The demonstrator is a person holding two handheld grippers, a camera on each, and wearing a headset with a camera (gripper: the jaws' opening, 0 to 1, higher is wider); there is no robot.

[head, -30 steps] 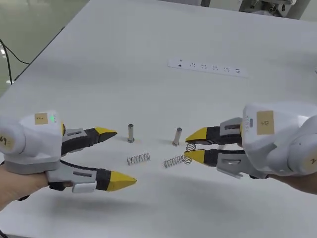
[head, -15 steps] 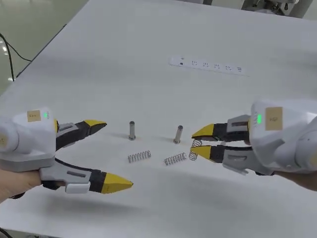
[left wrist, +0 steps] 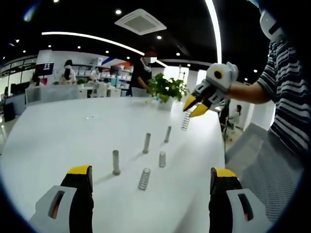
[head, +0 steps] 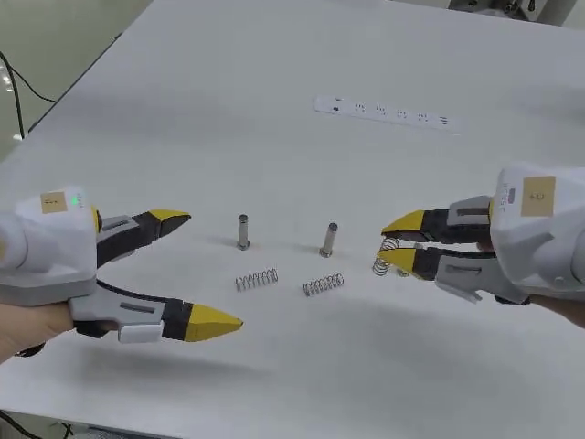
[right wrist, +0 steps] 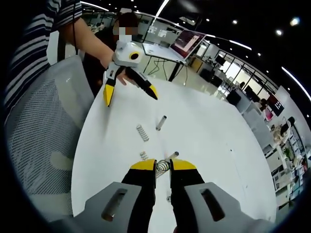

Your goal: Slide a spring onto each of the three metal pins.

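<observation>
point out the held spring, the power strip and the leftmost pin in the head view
held spring (head: 381, 265), head view, coil end below the tips
power strip (head: 388, 114), head view, middle of its top
leftmost pin (head: 243, 231), head view, mid shaft

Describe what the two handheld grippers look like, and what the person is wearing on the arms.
The left gripper and right gripper both have bulky white housings with grey underparts and long black jaws ending in pointed yellow caps. Each housing carries a small tan square sticker, and the left one shows a green light. The person wears a dark-and-light striped short sleeve.
</observation>
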